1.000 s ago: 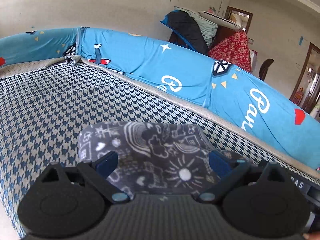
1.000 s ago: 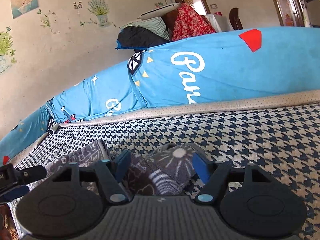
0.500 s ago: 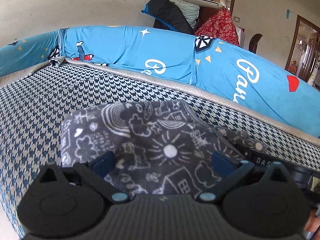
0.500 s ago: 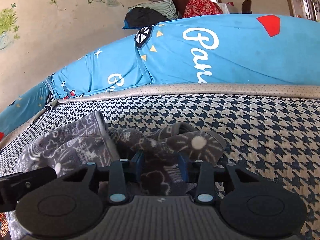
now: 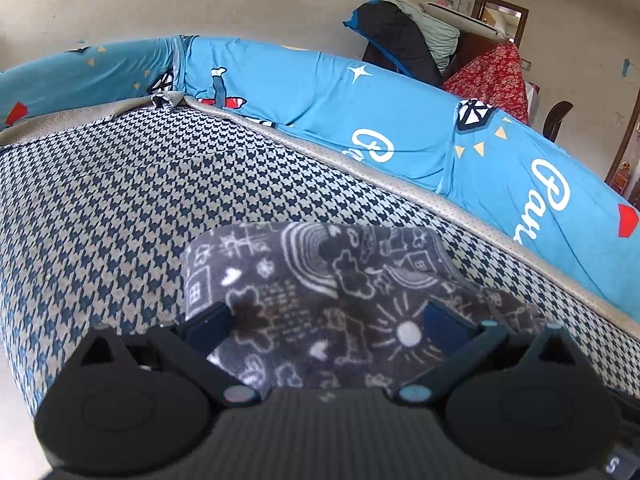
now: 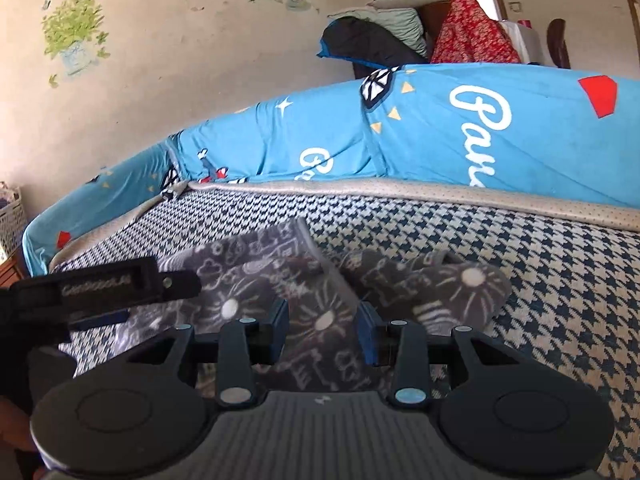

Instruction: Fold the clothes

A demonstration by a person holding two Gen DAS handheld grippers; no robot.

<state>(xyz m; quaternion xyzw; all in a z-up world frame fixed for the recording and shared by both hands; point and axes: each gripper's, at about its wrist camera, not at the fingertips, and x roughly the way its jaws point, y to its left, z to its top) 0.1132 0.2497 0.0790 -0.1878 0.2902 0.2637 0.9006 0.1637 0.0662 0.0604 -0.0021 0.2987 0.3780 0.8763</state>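
Note:
A dark grey fleece garment with white doodle print lies folded on the houndstooth sofa seat. My left gripper is open, its blue-padded fingers spread wide over the near part of the cloth. In the right wrist view the garment is bunched into a ridge, and my right gripper is shut on that ridge. The left gripper shows there as a black bar at the left, over the garment's left part.
A blue printed backrest cover runs along the rear and side of the seat. Behind it stand piled bedding and a red patterned cloth. The seat's front edge drops away at the lower left. A white basket stands by the wall.
The right gripper went from open around the cloth to shut on a ridge of it and still holds it. The left gripper stayed open while its view shifted over the garment.

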